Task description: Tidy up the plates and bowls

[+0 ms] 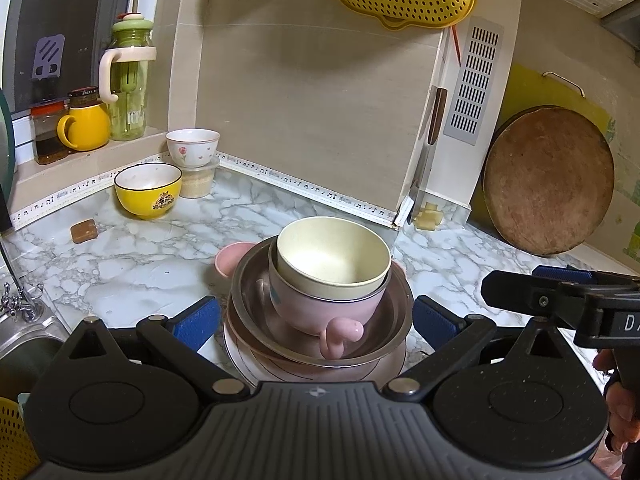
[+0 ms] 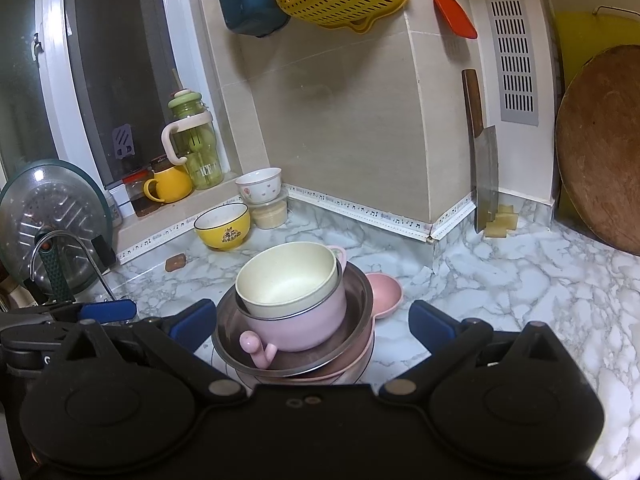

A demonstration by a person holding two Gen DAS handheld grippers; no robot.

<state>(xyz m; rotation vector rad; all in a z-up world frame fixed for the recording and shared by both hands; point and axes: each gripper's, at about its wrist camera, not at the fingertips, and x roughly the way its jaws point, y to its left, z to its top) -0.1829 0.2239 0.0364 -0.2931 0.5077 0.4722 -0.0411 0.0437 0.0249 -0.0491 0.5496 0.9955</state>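
Note:
A stack stands on the marble counter: a cream bowl [image 1: 334, 256] [image 2: 286, 278] nests tilted in a pink handled bowl [image 1: 320, 306] [image 2: 298, 326], which sits in a steel bowl [image 1: 394, 320] [image 2: 358, 300] on a pink plate [image 1: 248, 354]. A small pink dish [image 1: 230, 258] [image 2: 384, 290] lies just behind the stack. My left gripper [image 1: 316, 318] is open, its blue pads either side of the stack's near edge. My right gripper [image 2: 312, 324] is open too, straddling the stack the same way. A yellow bowl [image 1: 148, 190] [image 2: 224, 226] and a white flowered bowl [image 1: 193, 148] [image 2: 259, 185] sit at the back left.
The flowered bowl rests on a lidded tub [image 1: 198, 182]. A yellow mug [image 1: 84, 126], jars and a green bottle [image 1: 128, 80] line the window ledge. A cleaver [image 2: 484, 172] and a round wooden board [image 1: 548, 180] lean on the right wall. The sink [image 1: 24, 344] is at left, colanders hang overhead.

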